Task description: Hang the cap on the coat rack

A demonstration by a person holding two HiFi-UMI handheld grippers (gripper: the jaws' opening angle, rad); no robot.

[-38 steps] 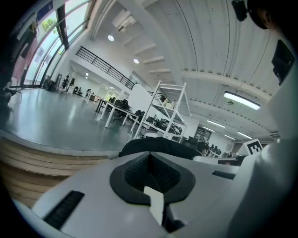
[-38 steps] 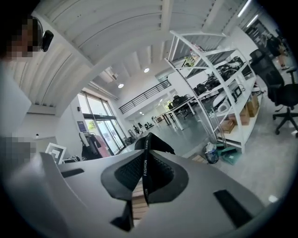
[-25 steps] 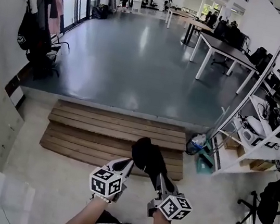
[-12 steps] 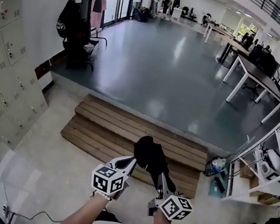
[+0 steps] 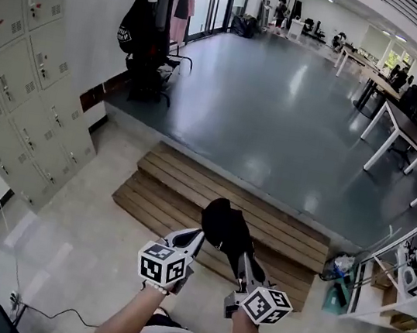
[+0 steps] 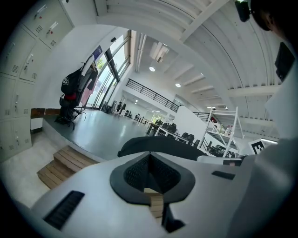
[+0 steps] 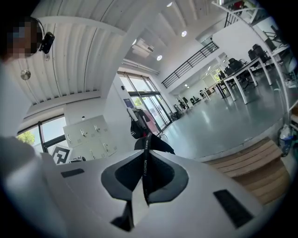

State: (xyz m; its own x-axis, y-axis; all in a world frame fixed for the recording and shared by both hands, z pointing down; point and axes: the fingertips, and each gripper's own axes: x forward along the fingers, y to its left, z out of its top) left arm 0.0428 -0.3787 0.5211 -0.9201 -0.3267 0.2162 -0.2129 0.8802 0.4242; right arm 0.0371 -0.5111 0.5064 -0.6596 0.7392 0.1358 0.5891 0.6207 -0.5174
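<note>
Since a second ago the room has swung across my view. The lockers (image 5: 17, 84) now fill the left side, and the coat rack (image 5: 158, 28) sits nearer the top middle, already loaded with a dark bag and clothes. My two grippers and the cap (image 5: 222, 227) stay in the same place in front of me. I'm on the pale floor, the wooden steps (image 5: 188, 194) lie just ahead, and the rack is well beyond them on the grey floor.

My right gripper (image 5: 244, 263) is pinching the cap. In the right gripper view a thin black printed strap runs straight up between the closed jaws, and the dark crown bunches just past the tips. My left gripper (image 5: 194, 238) has its jaws pressed together, and I see no cloth between them. The cap's rounded edge lies just beyond the tips, touching or nearly so in the head view.

I judge the cap to be light and soft. The crown should flop and fold, and only the brim should keep its shape. A hold on the narrow strap will likely let it swing and twist as I walk, so a steady carry suits it. For hanging, I'd keep the grip at the back band, so the loop there stays open for a free peg. The left gripper can steady the brim.
</note>
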